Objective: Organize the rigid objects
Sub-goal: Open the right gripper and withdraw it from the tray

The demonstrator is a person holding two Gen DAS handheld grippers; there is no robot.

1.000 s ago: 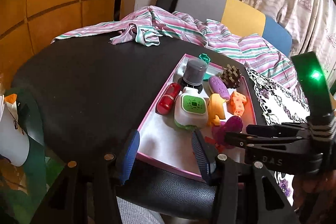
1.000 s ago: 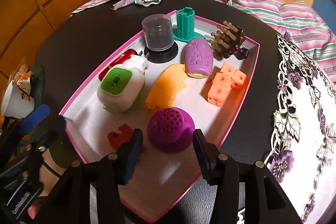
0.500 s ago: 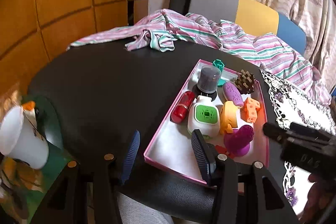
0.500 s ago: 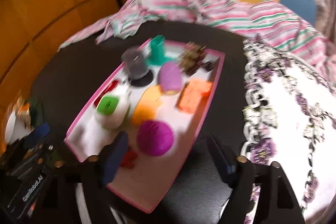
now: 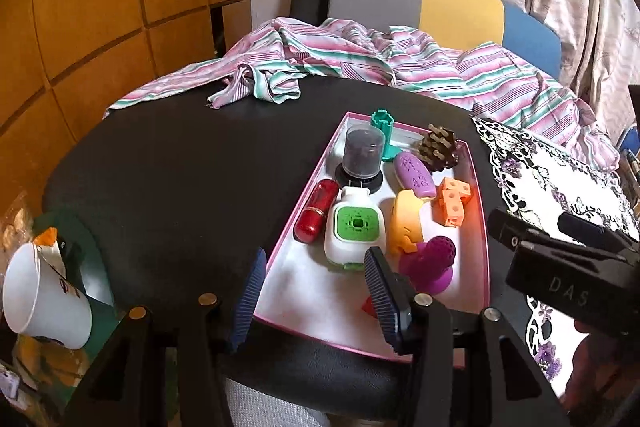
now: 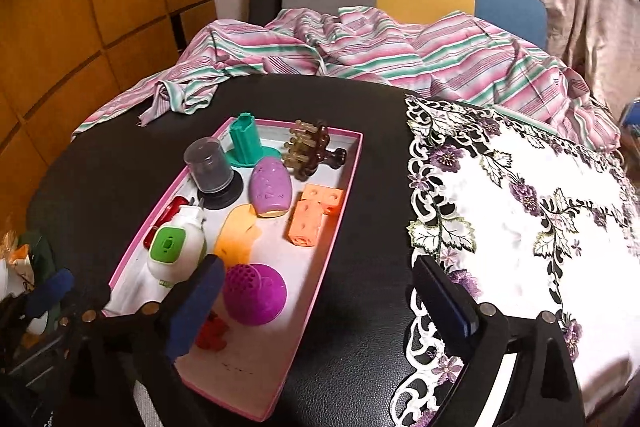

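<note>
Left wrist view
Surface: round black table [image 5: 168, 187], a striped pink-and-green cloth [image 5: 360, 63] heaped over its far edge.
Container: shallow pink-rimmed cardboard tray [image 5: 276, 251] with a white floor, toward the table's near right edge.
Tray contents: glossy red capsule [image 5: 316, 217] along the left wall; white bottle with a green square cap [image 5: 354, 227] beside it; grey domed canister on a black base [image 5: 362, 157] behind; teal plastic stand [image 5: 383, 131] in the far left corner; spiky brown clip [image 5: 438, 147] by the far wall.
Left gripper [image 5: 314, 285]: jaws parted, nothing between the pads, poised above the tray's near left corner.
Off the table: white paper cup [image 5: 40, 301] tipped at the near left.

Right wrist view
Right gripper [image 6: 318, 301]: jaws just opened wide, empty; the left pad overlaps the tray, the right one the black tabletop beside the mat.
Task item: purple perforated dome [image 6: 254, 293] stands free on the tray floor near its front end, not gripped.
Neighbours: purple egg-shaped piece [image 6: 270, 193], yellow-orange curved piece [image 6: 236, 235], orange cube cluster [image 6: 314, 215], small red piece [image 6: 212, 333] by the left pad.
Mat: white lace mat with purple flowers [image 6: 532, 227] on the right side of the table, bare.

Step in hand: the dome appears released into the tray.
Next move: no loose rigid item shows on the table; probably a check elsewhere, or finish.
</note>
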